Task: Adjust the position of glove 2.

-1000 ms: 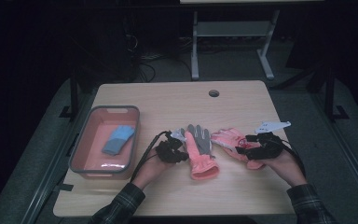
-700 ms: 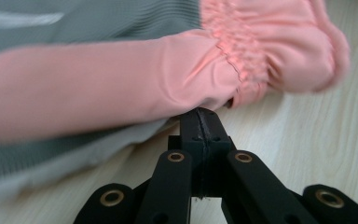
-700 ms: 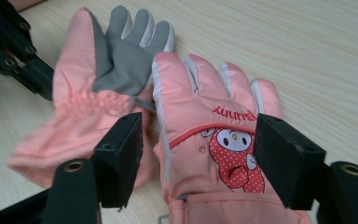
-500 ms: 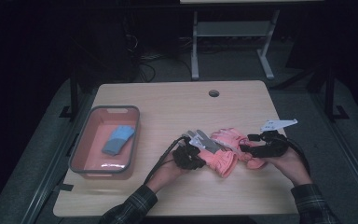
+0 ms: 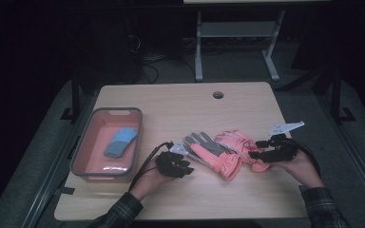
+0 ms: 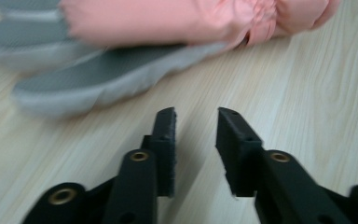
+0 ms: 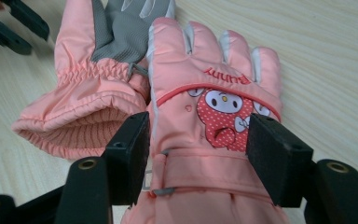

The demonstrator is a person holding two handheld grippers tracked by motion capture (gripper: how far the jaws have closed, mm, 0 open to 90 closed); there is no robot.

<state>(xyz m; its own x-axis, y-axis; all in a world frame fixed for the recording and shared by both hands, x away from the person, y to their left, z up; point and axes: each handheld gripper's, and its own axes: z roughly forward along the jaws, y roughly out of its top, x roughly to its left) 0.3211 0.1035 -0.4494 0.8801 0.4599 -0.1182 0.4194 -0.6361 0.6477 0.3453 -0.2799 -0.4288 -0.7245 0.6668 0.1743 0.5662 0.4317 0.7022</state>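
Note:
Two pink winter gloves lie side by side on the wooden table [image 5: 171, 109]. One glove [image 5: 211, 153] lies grey palm up, fingers pointing far-left; the left gripper view has its grey fingers [image 6: 121, 74] just ahead. My left gripper [image 5: 173, 164] [image 6: 196, 116] rests on the table left of it, open a little and empty. The other glove [image 5: 235, 139] [image 7: 214, 93] shows a bunny picture. My right gripper [image 5: 266, 153] [image 7: 198, 135] is open, its jaws on either side of that glove's wrist strap. The palm-up glove's cuff [image 7: 74, 121] lies to the left there.
A grey-rimmed pink bin [image 5: 81, 156] stands at the table's left with a blue cloth item [image 5: 121, 141] inside. A round cable hole [image 5: 217, 94] sits near the far edge. A metal stand [image 5: 233, 33] stands on the floor beyond the table.
The palm-up glove has shifted right, against the bunny glove. My left gripper was on it half a second ago and has since drawn back left, empty. The right gripper has barely moved.

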